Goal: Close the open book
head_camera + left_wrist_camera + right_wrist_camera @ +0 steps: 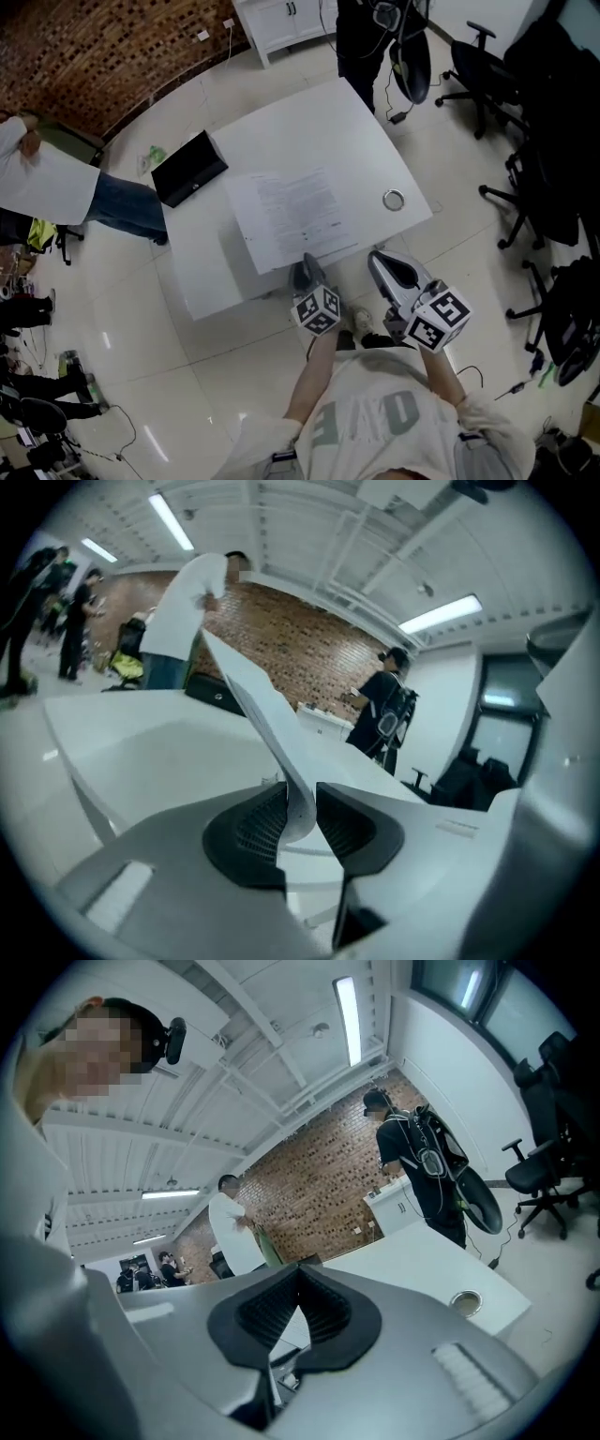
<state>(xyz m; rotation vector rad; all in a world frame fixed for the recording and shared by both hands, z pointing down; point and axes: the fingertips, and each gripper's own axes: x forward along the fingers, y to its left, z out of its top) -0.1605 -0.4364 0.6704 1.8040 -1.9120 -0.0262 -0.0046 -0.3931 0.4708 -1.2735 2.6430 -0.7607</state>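
The open book point(291, 214) lies on the white desk point(323, 117), close to the near edge. The left gripper point(302, 810) is at this edge. Its jaws are narrowly apart and pinch one page point(258, 710), which rises curved between them. The right gripper point(298, 1283) hovers beside it, with its jaws pressed together and holding nothing.

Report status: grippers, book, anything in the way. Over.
Left gripper shut on a page, edge raised. Right gripper shut, empty. Book open on table. Ring beside book, nothing blocking.
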